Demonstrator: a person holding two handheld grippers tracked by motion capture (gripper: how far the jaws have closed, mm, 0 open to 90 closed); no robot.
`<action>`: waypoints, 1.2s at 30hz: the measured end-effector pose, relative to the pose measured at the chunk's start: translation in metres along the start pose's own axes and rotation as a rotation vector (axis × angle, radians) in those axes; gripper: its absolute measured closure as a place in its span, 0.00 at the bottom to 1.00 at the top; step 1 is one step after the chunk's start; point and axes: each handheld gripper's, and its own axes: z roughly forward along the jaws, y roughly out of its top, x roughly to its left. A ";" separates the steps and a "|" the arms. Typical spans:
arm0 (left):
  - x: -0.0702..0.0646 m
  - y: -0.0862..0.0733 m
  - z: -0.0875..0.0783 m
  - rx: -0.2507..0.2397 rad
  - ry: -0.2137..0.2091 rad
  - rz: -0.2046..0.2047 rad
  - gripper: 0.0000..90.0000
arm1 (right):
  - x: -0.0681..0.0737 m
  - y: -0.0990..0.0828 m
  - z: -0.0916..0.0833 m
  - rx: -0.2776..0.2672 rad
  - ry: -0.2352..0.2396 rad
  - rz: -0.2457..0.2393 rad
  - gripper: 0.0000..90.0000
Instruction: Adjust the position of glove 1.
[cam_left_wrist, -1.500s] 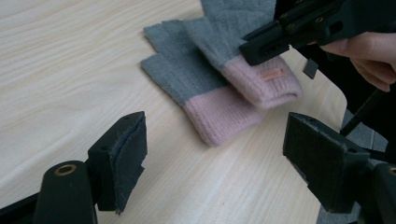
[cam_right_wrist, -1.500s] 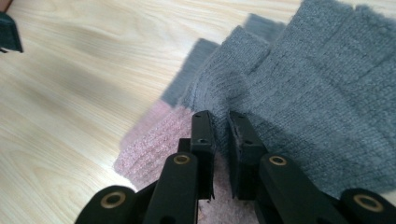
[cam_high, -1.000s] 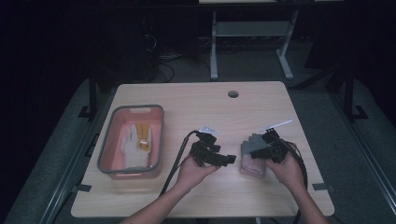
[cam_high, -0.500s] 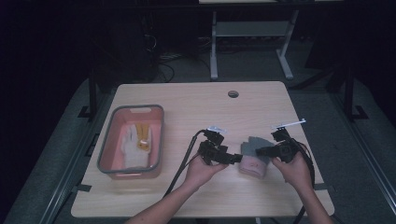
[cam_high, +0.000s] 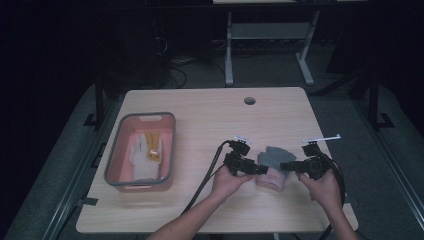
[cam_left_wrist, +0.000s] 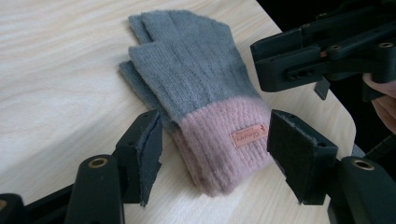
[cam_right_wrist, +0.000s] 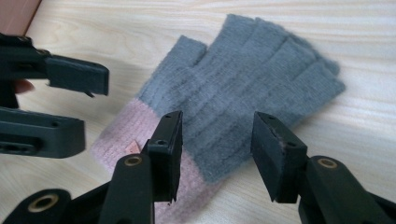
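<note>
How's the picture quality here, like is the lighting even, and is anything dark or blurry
High view: the table is lit, its surroundings nearly black, and the picture is soft and grainy. Left gripper view: bright and sharp on the grey and pink gloves, the label's lettering too small to read. Right gripper view: even light, knit ribs crisp, a soft shadow beside the gloves, the left gripper dark.

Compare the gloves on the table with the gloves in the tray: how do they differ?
The grey and pink gloves lie on the bare table between the left claw and right claw; the white and yellow gloves sit in the pink tray, away from both. The grey pair is darker and stacked. Both lie flat.
</note>
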 end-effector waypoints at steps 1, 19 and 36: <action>0.000 0.000 0.002 0.005 0.001 -0.001 0.41 | -0.001 -0.001 0.000 -0.001 0.001 0.012 0.58; 0.004 -0.007 0.028 0.074 -0.008 -0.059 0.48 | -0.023 -0.017 0.017 -0.011 0.032 0.109 0.56; 0.011 -0.006 0.032 0.085 -0.053 -0.108 0.52 | -0.024 -0.021 0.025 -0.041 0.086 0.173 0.68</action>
